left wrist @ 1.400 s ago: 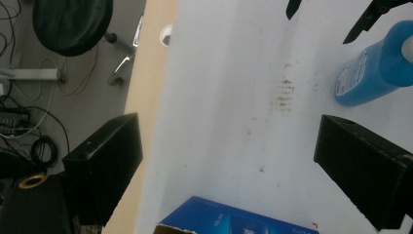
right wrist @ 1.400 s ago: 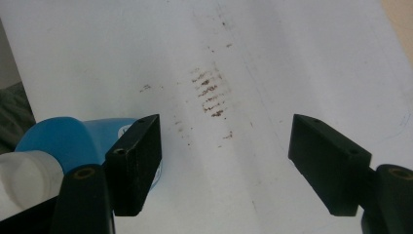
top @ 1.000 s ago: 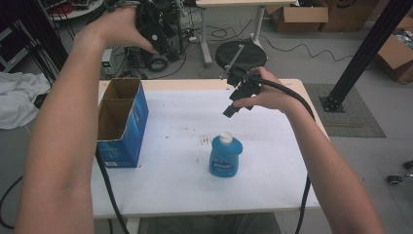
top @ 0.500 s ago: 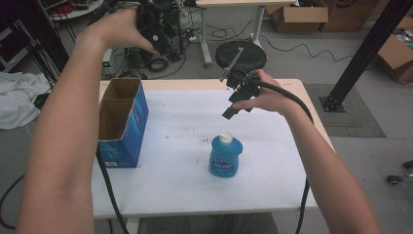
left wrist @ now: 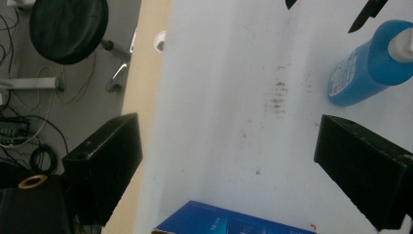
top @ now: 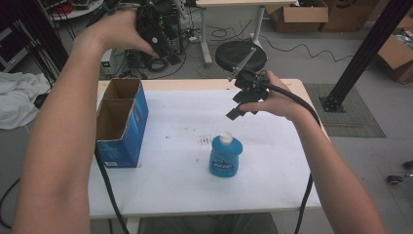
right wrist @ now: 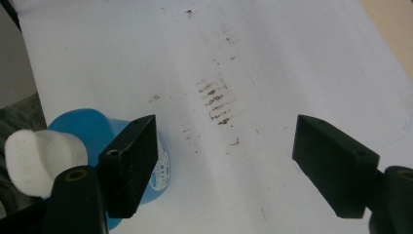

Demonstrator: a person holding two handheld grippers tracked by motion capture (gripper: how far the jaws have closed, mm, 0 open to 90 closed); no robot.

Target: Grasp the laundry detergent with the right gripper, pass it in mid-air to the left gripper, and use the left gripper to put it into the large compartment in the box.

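Observation:
A blue bottle with a white cap stands upright on the white table. An open blue cardboard box stands at the table's left. My right gripper hovers above the table, behind the bottle, tilted down. In the right gripper view the gripper is open; its jaws have just been opening, with bare table between them and the bottle behind the left jaw. My left gripper is held high beyond the box. It is open and looks down on the bottle and box edge.
Brown smudges mark the table's middle. A black stool stands just behind the table, with cables and cardboard boxes farther back. A black post rises at the right, and white cloth lies at the left.
Hardly anything: the right hand has shifted very slightly above the table. The left hand, the bottle and the box stand as before.

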